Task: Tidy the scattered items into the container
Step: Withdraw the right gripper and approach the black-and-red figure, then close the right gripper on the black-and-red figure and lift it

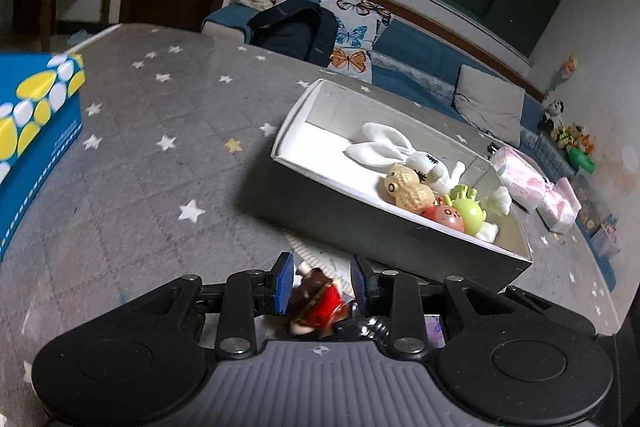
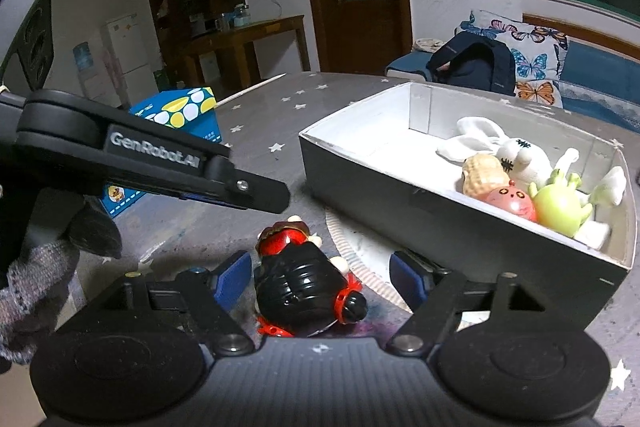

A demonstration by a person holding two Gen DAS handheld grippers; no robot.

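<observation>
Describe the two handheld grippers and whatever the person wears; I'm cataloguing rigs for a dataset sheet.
Both the left gripper and the right gripper are black linkage frames with silver pivots, blue finger pads and a ribbed grey body. The left one's side reads "GenRobot.AI". A grey knit sleeve shows.

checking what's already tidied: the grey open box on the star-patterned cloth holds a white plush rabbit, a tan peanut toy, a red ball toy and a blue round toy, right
Nearly. The fourth toy is green, not blue: a green round toy with little feet. The right wrist view shows it in the grey open box beside the red ball toy, the tan peanut toy and the white plush rabbit. The rest holds.
</observation>
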